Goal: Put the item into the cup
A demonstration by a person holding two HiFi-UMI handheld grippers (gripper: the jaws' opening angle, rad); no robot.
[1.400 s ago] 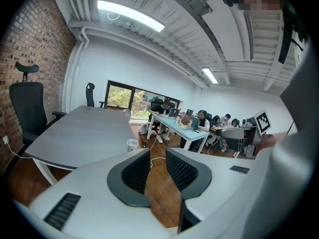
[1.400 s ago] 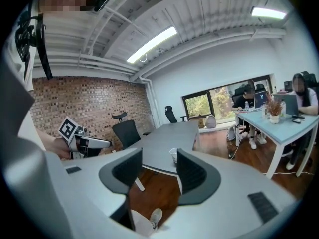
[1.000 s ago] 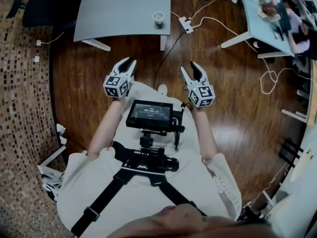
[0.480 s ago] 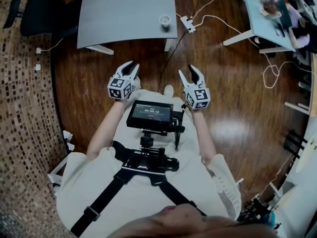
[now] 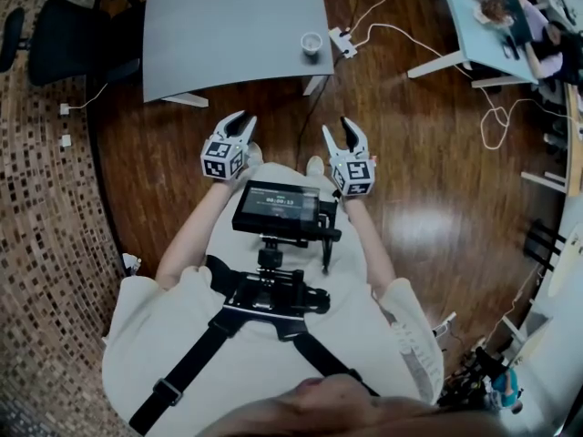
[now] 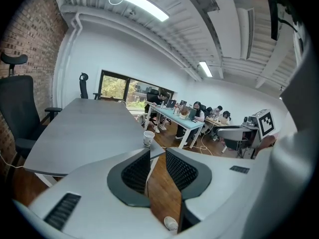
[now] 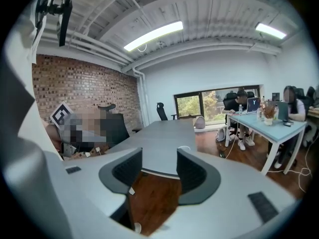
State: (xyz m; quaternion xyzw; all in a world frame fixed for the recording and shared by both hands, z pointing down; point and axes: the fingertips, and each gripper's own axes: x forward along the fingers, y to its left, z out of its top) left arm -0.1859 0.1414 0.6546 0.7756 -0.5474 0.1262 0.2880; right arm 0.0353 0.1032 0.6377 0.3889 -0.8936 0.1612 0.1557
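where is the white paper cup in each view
Head view: white paper cup top centre, near the grey table's right corner.
Left gripper view: centre, just above the left gripper's open tongs.
Right gripper view: its rim peeks over the right gripper's tongs.
Shared landmark: the grey table.

— What's carrying things in front of you?
— A grey table (image 5: 232, 25), standing on a dark wooden floor (image 5: 428, 198).
— What lies on it?
— All I can see on it is a white cup (image 5: 311, 45). It stands upright near the edge closest to me, by the right corner.
— And on the floor?
— A white power strip (image 5: 342, 42) lies just beside that corner. White cables (image 5: 392, 26) trail from it over the boards toward a second, pale blue table (image 5: 460, 7) at the right. A black office chair (image 5: 64, 25) stands off the grey table's left end. On that side the wood meets a band of small mosaic tiles (image 5: 46, 244).
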